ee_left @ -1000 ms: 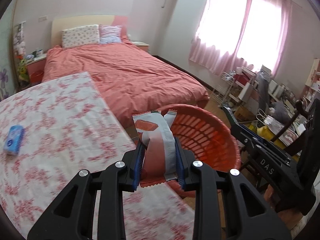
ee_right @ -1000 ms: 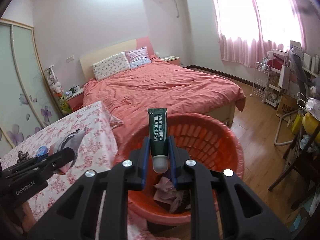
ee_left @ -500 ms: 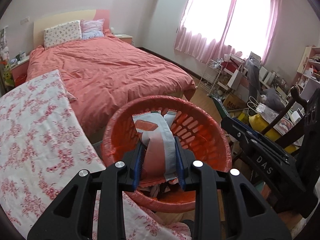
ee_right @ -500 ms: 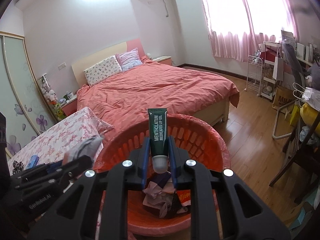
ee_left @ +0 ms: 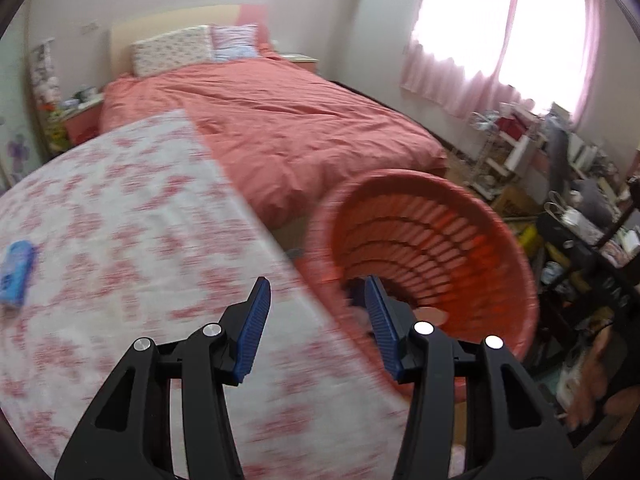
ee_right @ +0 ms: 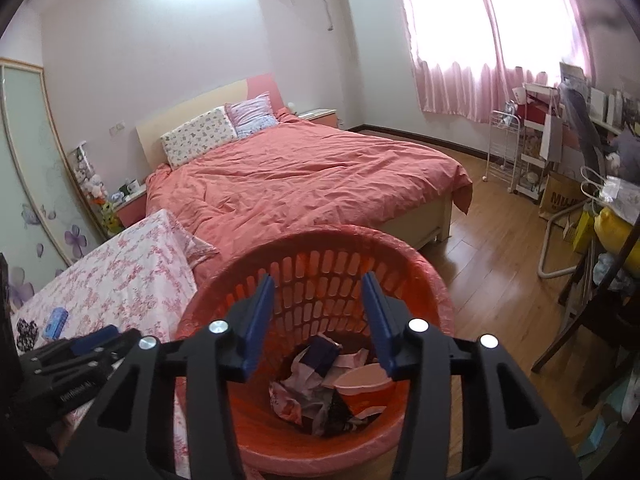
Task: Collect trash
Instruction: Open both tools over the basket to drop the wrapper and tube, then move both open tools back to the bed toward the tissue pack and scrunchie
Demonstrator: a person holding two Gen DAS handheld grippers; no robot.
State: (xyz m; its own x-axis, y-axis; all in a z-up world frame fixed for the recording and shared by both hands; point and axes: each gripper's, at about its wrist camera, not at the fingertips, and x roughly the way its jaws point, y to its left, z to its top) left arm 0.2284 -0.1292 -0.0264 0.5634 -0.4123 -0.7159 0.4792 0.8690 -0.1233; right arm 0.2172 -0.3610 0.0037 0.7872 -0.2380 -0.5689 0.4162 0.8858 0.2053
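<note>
Both wrist views over basket point(ee_left: 432, 240)

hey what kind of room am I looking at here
A bedroom in a home, most likely. A double bed with a salmon cover and two pillows fills the middle, pink curtains hang at the window, and a red laundry-style basket serves as the trash bin.

right gripper point(ee_right: 318, 312) jaws parted, over orange basket point(ee_right: 404, 248)

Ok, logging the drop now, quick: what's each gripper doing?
Left gripper: open, empty, jaws just opened.
Right gripper: open, empty over the basket, jaws just opened.
</note>
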